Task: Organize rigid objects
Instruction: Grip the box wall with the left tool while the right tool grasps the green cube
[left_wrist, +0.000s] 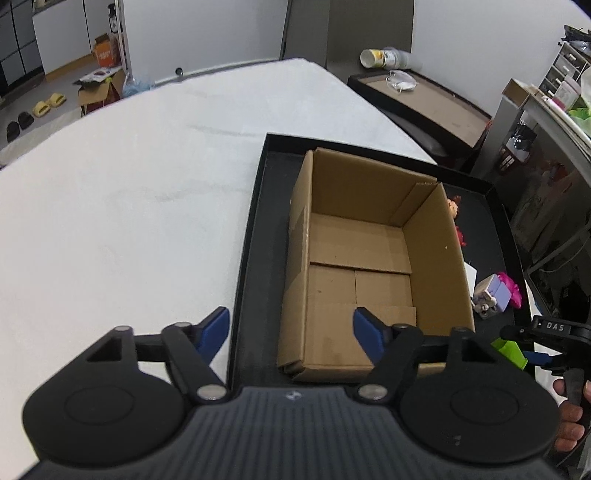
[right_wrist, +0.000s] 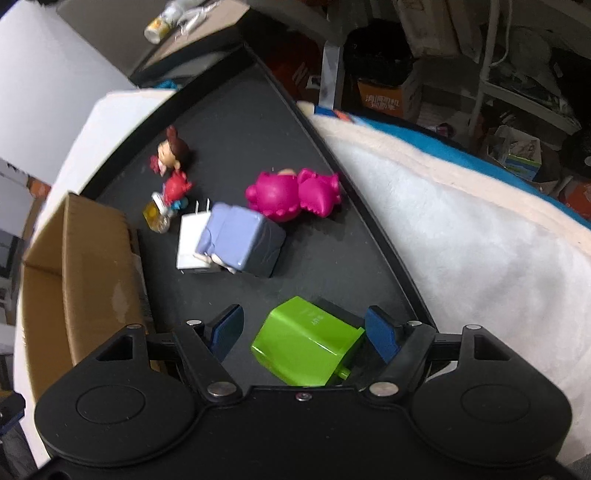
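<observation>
An empty open cardboard box (left_wrist: 362, 254) stands in a black tray (left_wrist: 255, 236). My left gripper (left_wrist: 291, 328) is open, one finger over the white table, the other over the box's near edge. My right gripper (right_wrist: 304, 326) is open around a green plastic block (right_wrist: 308, 341) lying on the tray (right_wrist: 332, 266); the block lies nearer its right finger. Ahead lie a lilac and grey block (right_wrist: 240, 240), a white charger (right_wrist: 190, 236), a pink toy (right_wrist: 293, 194) and a small doll (right_wrist: 171, 162). The box's corner (right_wrist: 85, 258) is at the left.
The tray sits on a white table (left_wrist: 129, 192) near its right side. A white fleece cover (right_wrist: 461, 229) lies right of the tray. A dark side table (left_wrist: 424, 99) with a cup and cluttered shelves stand beyond. The right gripper (left_wrist: 543, 343) shows at the left wrist view's right edge.
</observation>
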